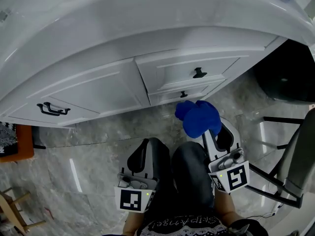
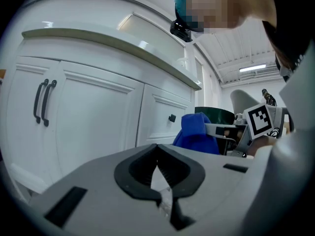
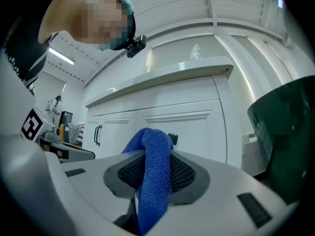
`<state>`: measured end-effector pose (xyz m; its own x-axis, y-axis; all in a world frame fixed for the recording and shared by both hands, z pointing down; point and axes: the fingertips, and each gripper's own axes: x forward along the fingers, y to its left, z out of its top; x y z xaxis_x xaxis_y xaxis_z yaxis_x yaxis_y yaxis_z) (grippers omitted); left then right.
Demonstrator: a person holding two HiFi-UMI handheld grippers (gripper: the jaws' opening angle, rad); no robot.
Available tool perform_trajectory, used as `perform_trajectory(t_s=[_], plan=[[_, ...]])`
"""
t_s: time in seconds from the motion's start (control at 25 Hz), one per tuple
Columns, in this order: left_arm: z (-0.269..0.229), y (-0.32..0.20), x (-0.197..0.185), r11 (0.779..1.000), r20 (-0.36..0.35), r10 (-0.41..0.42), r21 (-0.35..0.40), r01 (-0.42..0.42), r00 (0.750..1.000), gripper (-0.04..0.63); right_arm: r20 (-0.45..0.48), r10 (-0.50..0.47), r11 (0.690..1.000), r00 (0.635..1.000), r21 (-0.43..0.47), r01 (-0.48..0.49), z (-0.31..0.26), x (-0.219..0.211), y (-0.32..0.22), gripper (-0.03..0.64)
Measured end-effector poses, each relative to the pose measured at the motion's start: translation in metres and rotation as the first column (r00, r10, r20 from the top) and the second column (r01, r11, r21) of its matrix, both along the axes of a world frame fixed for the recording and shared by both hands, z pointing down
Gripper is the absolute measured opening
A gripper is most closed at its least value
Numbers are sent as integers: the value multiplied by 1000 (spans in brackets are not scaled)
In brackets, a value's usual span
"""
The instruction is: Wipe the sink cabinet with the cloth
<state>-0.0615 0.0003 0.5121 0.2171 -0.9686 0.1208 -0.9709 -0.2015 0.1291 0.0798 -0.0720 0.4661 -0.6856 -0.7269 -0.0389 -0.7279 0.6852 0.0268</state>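
A blue woven cloth (image 1: 199,118) bunches at the tip of the right gripper (image 1: 212,134), at 6 o'clock from the black drawer knob (image 1: 199,73) of the white panelled sink cabinet (image 1: 98,90); the left gripper (image 1: 146,147) sits at the cloth's 8 o'clock over grey marble floor tiles (image 1: 88,151).

Sink cabinet (image 1: 98,90): white, panelled fronts, all closed. Door section carries a pair of black bar handles (image 1: 53,109); the drawer stack beside it has two drawers, one black knob (image 1: 199,73) each. Pale countertop (image 1: 147,14) overhangs the front.

Cloth (image 1: 199,118): blue, knit texture, bunched into a lump. Right gripper (image 1: 215,133) has its jaws clamped on it, a fold standing up out of the jaws and the rest draped down between them. It sits in front of the cabinet's drawer stack, low, near the lower knob. Can't confirm contact with the cabinet face.
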Motion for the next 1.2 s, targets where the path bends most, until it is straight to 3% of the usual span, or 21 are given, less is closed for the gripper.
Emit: perform_trajectory(t_s=[0.24, 0.56, 0.88, 1.2], plan=[[0, 4, 8, 1000, -50, 0, -11, -1, 999, 5, 8, 11, 1000, 1000, 26, -12, -12, -6, -1, 106], [-10, 11, 5, 1000, -62, -21, 4, 21, 998, 5, 48, 11, 997, 999, 82, -15, -47, -16, -12, 106], [-13, 18, -2, 999, -63, -42, 14, 43, 997, 5, 65, -68, 974, 996, 219, 53, -97, -72, -23, 107], [-14, 37, -10, 999, -23, -41, 22, 42, 999, 5, 58, -76, 965, 995, 255, 58, -114, -109, -32, 107]])
